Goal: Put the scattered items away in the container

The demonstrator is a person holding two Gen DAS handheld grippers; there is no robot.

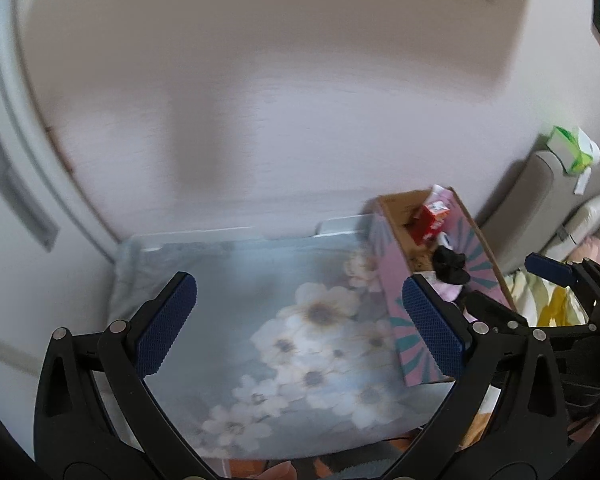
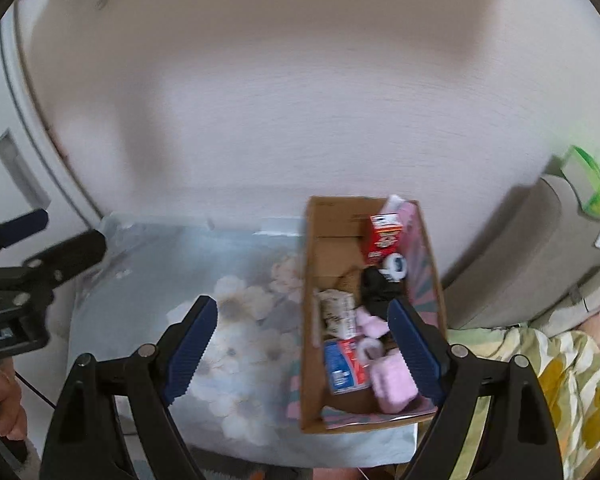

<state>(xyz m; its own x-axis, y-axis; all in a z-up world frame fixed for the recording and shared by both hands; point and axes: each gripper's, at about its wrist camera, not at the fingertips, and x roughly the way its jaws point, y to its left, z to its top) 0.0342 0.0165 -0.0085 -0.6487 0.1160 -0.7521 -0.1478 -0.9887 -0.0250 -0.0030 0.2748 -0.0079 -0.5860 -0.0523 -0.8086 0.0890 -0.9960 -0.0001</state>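
- Two grippers hang above a small table covered by a flowered cloth (image 2: 236, 320), both angled steeply down toward it.
- Right gripper (image 2: 304, 350): its jaws stand wide apart, and nothing is pressed between its blue pads (image 2: 192, 344).
- A cardboard box (image 2: 312, 320) lies below it on the right part of the cloth; the gripper's right finger overlaps the box's near right side in the right wrist view, and its left finger is over the cloth, left of the box.
- Inside the box, a red carton (image 2: 382, 240) stands at the far end, with a roll of tape (image 2: 396, 266) and a black bundle (image 2: 376, 288) just nearer.
- Nearer still lie a white patterned packet (image 2: 338, 312), a blue and red packet (image 2: 346, 366) and some pink soft things (image 2: 392, 384), packed close together.
- Left gripper (image 1: 300, 320): its jaws are also spread wide with nothing between them; it hangs over the middle of the cloth, left of the box.
- From the left wrist view the box's pink striped side (image 1: 410, 344) sits just behind the gripper's right finger.
- A hand (image 2: 6, 404) shows at the left edge of the right wrist view, below the left gripper's body.
- Both views are blurred.
- Beyond the table is a pale wall (image 2: 300, 100); to the right a beige seat (image 2: 520, 260) carries a green and white pack (image 2: 592, 188).
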